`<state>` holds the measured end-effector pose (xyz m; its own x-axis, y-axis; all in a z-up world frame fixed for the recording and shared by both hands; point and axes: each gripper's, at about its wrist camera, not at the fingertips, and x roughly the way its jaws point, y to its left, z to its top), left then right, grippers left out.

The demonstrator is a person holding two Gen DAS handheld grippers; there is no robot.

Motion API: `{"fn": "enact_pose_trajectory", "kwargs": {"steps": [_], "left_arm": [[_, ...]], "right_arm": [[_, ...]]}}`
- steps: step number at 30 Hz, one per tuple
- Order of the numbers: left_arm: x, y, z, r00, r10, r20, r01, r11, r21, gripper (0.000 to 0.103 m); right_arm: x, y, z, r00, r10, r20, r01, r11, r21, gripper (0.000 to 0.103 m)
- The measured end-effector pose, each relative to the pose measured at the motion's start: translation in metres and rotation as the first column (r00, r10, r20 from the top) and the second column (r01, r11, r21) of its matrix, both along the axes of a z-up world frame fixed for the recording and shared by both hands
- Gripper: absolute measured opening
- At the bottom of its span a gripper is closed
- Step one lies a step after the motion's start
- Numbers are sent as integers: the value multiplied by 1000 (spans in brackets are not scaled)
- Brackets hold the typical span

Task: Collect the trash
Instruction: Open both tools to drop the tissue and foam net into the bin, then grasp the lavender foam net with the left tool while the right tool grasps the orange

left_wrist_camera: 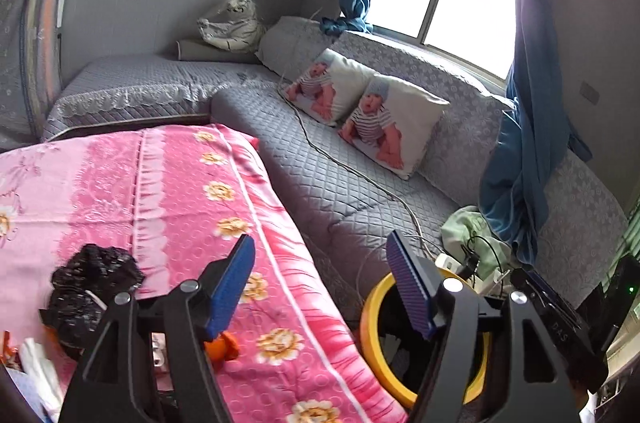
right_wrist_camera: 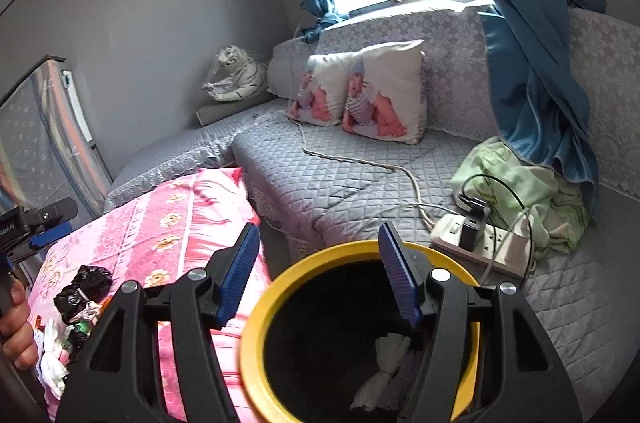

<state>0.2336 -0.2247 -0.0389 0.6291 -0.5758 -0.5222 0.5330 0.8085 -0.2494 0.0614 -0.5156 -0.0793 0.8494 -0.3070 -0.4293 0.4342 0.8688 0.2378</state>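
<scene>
A yellow-rimmed bin (right_wrist_camera: 256, 307) with a black liner stands between the pink table and the sofa. White crumpled paper (right_wrist_camera: 384, 363) lies inside it. My right gripper (right_wrist_camera: 320, 263) is open and empty just above the bin's mouth. My left gripper (left_wrist_camera: 324, 275) is open and empty over the pink tablecloth's (left_wrist_camera: 168, 183) right edge, with the bin (left_wrist_camera: 370, 323) to its right. Crumpled black plastic (left_wrist_camera: 92, 275) lies on the table left of the left gripper, with an orange scrap (left_wrist_camera: 224, 347) and white scraps (right_wrist_camera: 52, 355) near it. The black plastic also shows in the right wrist view (right_wrist_camera: 82, 289).
A grey quilted corner sofa (right_wrist_camera: 340, 179) holds two baby-print cushions (right_wrist_camera: 360, 95), a white power strip (right_wrist_camera: 476, 239) with chargers and cables, green cloth (right_wrist_camera: 520, 183) and a plush white tiger (right_wrist_camera: 236, 75). Blue curtains (right_wrist_camera: 532, 43) hang at the window.
</scene>
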Motion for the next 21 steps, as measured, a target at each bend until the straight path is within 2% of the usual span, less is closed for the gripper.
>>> {"fn": "enact_pose_trajectory", "kwargs": {"steps": [3, 5, 10, 14, 18, 21], "left_arm": [[-6, 42, 14, 997, 68, 44, -69, 997, 24, 74], [-10, 74, 20, 991, 114, 67, -117, 992, 38, 76], [-23, 151, 24, 967, 229, 114, -239, 967, 86, 82], [-38, 204, 14, 944, 307, 124, -322, 938, 127, 83], [-50, 246, -7, 928, 364, 79, -372, 917, 143, 83], [-61, 265, -25, 923, 383, 49, -386, 911, 148, 83]], "right_arm": [[11, 32, 12, 994, 108, 27, -107, 994, -13, 63], [19, 52, 17, 984, 175, 30, -175, 984, -22, 64], [41, 105, 20, 949, 315, 25, -313, 948, -65, 68], [62, 139, 14, 921, 390, -10, -389, 918, -72, 68], [79, 168, 3, 902, 428, -57, -431, 898, -83, 68], [88, 184, -10, 890, 445, -98, -452, 888, -78, 68]]}}
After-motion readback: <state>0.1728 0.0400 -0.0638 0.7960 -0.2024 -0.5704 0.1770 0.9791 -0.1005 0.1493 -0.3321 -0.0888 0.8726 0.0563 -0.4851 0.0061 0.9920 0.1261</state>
